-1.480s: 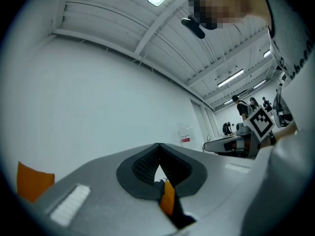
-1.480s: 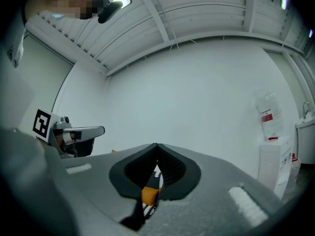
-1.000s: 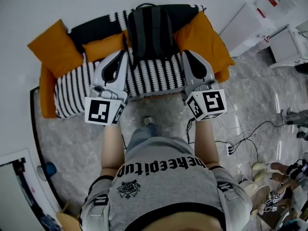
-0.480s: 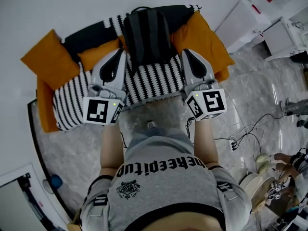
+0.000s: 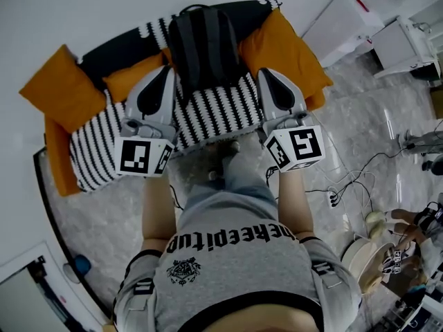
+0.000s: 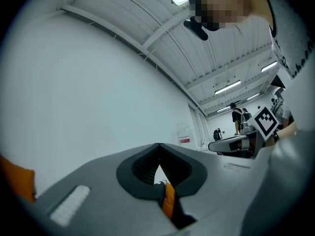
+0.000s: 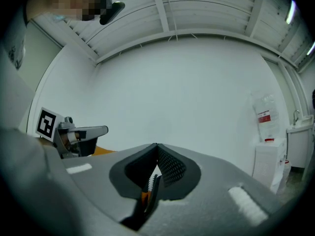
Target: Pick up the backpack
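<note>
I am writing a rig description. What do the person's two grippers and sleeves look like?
Both the left gripper and the right gripper have grey, tapered shells with a dark oval opening on top. Each carries a white cube with black square markers. The pads are black and ridged. The person wears a grey T-shirt with black print.

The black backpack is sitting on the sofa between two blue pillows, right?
Not quite: the pillows are orange, not blue, as the head view shows. The black backpack does sit on the sofa between them.
</note>
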Demonstrator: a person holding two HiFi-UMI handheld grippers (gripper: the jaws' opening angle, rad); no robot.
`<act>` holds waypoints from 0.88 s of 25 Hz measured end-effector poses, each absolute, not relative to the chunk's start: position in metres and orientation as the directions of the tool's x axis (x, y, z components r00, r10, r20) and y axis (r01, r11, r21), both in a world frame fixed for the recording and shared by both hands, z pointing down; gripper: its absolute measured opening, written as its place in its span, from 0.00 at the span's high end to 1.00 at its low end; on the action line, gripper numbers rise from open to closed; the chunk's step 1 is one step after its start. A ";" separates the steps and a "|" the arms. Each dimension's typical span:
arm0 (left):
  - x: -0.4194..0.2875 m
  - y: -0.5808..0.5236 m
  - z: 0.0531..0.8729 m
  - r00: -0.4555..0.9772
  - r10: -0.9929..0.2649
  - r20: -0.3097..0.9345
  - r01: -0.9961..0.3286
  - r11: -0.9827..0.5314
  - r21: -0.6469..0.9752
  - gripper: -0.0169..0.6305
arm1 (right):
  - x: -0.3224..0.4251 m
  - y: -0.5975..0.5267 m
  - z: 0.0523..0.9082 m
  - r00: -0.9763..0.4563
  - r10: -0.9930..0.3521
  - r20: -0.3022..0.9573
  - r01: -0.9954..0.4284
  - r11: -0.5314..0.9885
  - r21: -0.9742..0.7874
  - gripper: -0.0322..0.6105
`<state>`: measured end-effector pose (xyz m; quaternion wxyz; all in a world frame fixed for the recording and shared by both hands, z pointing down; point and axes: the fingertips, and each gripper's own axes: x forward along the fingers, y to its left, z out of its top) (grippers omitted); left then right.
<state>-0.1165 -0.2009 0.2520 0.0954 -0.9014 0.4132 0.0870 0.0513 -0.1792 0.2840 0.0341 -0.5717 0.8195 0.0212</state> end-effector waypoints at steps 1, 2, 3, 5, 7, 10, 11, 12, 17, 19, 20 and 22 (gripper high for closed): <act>-0.116 -0.202 0.252 0.643 -0.730 -0.234 -0.762 -0.639 -0.100 0.95 | 0.052 -0.181 0.284 -0.344 -0.935 -0.080 -0.938 0.346 -0.004 0.95; -0.116 -0.203 0.253 0.641 -0.732 -0.233 -0.764 -0.638 -0.100 0.95 | 0.053 -0.183 0.284 -0.346 -0.935 -0.080 -0.938 0.348 -0.005 0.95; -0.116 -0.205 0.253 0.638 -0.734 -0.232 -0.767 -0.634 -0.099 0.95 | 0.053 -0.185 0.283 -0.349 -0.934 -0.081 -0.937 0.350 -0.006 0.95; -0.117 -0.210 0.252 0.630 -0.742 -0.232 -0.774 -0.626 -0.099 0.95 | 0.052 -0.193 0.283 -0.357 -0.930 -0.082 -0.933 0.359 -0.006 0.95; -0.119 -0.217 0.252 0.619 -0.750 -0.232 -0.782 -0.615 -0.099 0.95 | 0.051 -0.202 0.284 -0.370 -0.925 -0.083 -0.928 0.372 -0.007 0.95; -0.122 -0.231 0.252 0.605 -0.762 -0.230 -0.794 -0.600 -0.100 0.95 | 0.048 -0.219 0.285 -0.389 -0.917 -0.082 -0.920 0.391 -0.009 0.95; -0.121 -0.236 0.252 0.601 -0.765 -0.230 -0.797 -0.596 -0.101 0.95 | 0.048 -0.226 0.285 -0.395 -0.915 -0.081 -0.918 0.397 -0.009 0.95; -0.120 -0.242 0.252 0.597 -0.769 -0.230 -0.800 -0.591 -0.101 0.95 | 0.048 -0.232 0.285 -0.402 -0.912 -0.079 -0.915 0.403 -0.008 0.95; -0.111 -0.274 0.248 0.580 -0.781 -0.230 -0.813 -0.573 -0.105 0.95 | 0.056 -0.269 0.285 -0.426 -0.902 -0.072 -0.904 0.428 -0.012 0.95; -0.106 -0.287 0.247 0.573 -0.787 -0.230 -0.818 -0.565 -0.104 0.95 | 0.061 -0.283 0.285 -0.434 -0.898 -0.067 -0.900 0.436 -0.014 0.95; -0.104 -0.293 0.247 0.569 -0.790 -0.230 -0.821 -0.561 -0.104 0.95 | 0.063 -0.291 0.285 -0.439 -0.896 -0.064 -0.898 0.440 -0.014 0.95; -0.102 -0.306 0.247 0.559 -0.797 -0.229 -0.828 -0.551 -0.104 0.95 | 0.065 -0.307 0.286 -0.449 -0.892 -0.055 -0.893 0.450 -0.012 0.95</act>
